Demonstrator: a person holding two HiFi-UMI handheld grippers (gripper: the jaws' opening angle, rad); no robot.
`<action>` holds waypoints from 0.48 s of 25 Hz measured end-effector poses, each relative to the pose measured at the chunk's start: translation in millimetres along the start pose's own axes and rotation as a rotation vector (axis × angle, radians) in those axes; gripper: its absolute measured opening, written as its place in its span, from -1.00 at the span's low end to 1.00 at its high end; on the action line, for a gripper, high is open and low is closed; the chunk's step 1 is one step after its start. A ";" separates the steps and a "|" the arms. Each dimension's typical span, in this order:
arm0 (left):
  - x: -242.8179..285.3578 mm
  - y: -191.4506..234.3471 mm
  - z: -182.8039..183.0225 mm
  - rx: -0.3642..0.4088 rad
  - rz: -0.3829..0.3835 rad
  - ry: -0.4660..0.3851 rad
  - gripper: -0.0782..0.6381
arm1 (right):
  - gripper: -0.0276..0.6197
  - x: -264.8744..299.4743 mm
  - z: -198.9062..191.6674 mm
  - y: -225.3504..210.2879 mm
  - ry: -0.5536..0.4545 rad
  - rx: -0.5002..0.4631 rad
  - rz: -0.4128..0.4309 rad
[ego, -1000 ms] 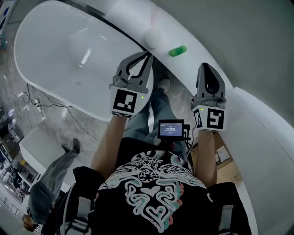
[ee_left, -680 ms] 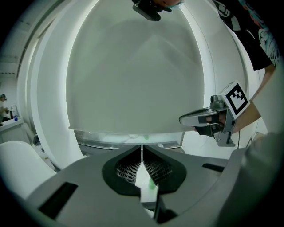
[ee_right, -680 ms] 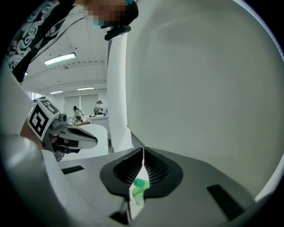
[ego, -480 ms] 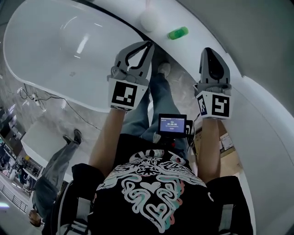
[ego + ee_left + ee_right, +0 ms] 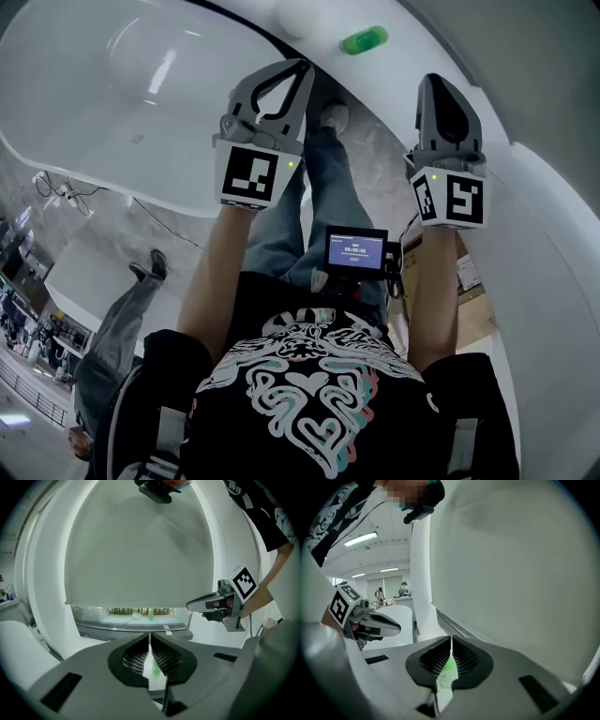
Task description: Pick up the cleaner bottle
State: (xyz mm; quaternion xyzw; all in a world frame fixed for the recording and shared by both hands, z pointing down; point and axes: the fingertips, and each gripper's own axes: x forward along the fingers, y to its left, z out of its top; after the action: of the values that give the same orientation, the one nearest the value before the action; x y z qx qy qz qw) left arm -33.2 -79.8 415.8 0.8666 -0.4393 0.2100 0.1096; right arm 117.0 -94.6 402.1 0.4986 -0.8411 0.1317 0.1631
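Both tongs clenched and empty, short of the bottle.
The left gripper [image 5: 302,67] and right gripper [image 5: 434,82] hang side by side, well apart, each with its jaws pressed together on nothing. The green cleaner bottle [image 5: 363,40] sits far ahead on the white ledge [image 5: 398,52], near a white ball [image 5: 298,17]. The bathtub [image 5: 94,94] rim runs along the left, with open floor [image 5: 375,141] between tub and ledge.
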 end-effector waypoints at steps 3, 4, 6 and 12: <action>6.2 -1.6 -2.0 0.017 -0.011 -0.059 -0.70 | -0.82 5.2 -13.0 2.2 0.007 0.002 0.011; 7.9 -2.4 -4.9 0.026 -0.015 -0.058 -0.70 | -0.82 6.8 -17.5 2.8 0.011 0.004 0.014; 10.8 -3.4 -11.9 0.038 -0.018 -0.048 -0.70 | -0.82 9.8 -25.2 3.9 0.019 0.006 0.019; 22.7 -0.4 -34.2 0.022 -0.025 -0.009 -0.70 | -0.82 22.3 -39.7 1.8 0.040 0.012 0.022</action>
State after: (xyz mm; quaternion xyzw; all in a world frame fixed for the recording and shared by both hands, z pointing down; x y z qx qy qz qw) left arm -30.1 -83.0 456.6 0.8741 -0.4265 0.2092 0.1007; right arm 111.0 -96.2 447.3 0.4874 -0.8424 0.1487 0.1754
